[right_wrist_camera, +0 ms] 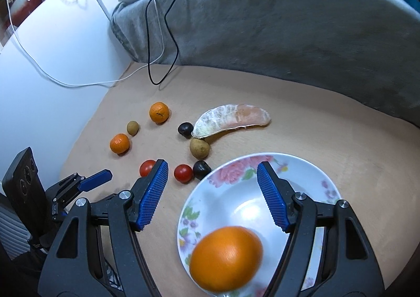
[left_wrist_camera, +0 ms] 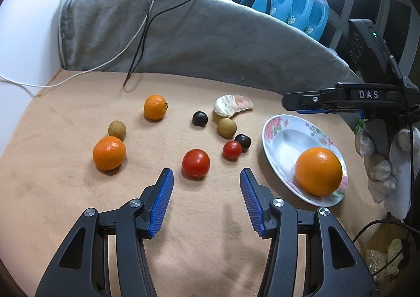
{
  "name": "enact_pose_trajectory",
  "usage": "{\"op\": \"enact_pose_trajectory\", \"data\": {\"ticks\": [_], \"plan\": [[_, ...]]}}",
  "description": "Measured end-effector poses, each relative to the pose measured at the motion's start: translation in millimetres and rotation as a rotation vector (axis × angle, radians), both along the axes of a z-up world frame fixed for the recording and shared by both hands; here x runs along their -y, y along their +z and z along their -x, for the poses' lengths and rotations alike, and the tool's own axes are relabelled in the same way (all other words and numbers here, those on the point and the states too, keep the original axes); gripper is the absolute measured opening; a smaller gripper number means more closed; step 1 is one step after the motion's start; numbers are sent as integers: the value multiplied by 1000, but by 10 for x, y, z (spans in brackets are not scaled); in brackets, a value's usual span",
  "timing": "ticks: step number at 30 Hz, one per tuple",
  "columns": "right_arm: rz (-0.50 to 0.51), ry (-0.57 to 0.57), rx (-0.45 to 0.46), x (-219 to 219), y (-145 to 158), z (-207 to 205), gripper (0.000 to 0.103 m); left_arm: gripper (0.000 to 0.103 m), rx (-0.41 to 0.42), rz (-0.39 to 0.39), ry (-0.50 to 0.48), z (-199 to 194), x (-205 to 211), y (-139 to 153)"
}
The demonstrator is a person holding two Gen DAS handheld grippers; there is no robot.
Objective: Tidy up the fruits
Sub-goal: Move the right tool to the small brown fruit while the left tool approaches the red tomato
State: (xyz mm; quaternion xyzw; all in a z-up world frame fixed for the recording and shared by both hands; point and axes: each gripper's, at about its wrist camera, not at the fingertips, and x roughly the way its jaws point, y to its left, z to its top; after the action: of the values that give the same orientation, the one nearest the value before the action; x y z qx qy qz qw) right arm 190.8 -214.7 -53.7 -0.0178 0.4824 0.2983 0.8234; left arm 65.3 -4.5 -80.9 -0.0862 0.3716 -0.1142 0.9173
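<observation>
On the floral plate [right_wrist_camera: 302, 165], a glossy orange [right_wrist_camera: 226, 261]

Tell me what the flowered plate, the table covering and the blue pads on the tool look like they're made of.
Plate: likely glazed ceramic or porcelain; glossy white with printed flowers and a bright glare in its well, though melamine is possible.
Table covering: soft tan fabric, felt-like; matte, slightly fuzzy, with faint smudges.
Blue pads: probably rubber or soft plastic; matte with fine ribbed grooves.

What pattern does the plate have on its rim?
Pink and purple flowers with green leaves on the white plate, clearest in the right wrist view.
</observation>
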Motion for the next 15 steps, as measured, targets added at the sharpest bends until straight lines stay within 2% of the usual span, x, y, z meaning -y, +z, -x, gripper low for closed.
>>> {"op": "enact_pose_trajectory", "data": {"ticks": [11, 15], "plan": [[19, 48, -115, -355, -238, -231, 73, 52, -31, 14, 3, -134, -45, -89], [41, 58, -138, -453, -323, -294, 64, 50, -36, 14, -2, -159, -41, -99]]}}
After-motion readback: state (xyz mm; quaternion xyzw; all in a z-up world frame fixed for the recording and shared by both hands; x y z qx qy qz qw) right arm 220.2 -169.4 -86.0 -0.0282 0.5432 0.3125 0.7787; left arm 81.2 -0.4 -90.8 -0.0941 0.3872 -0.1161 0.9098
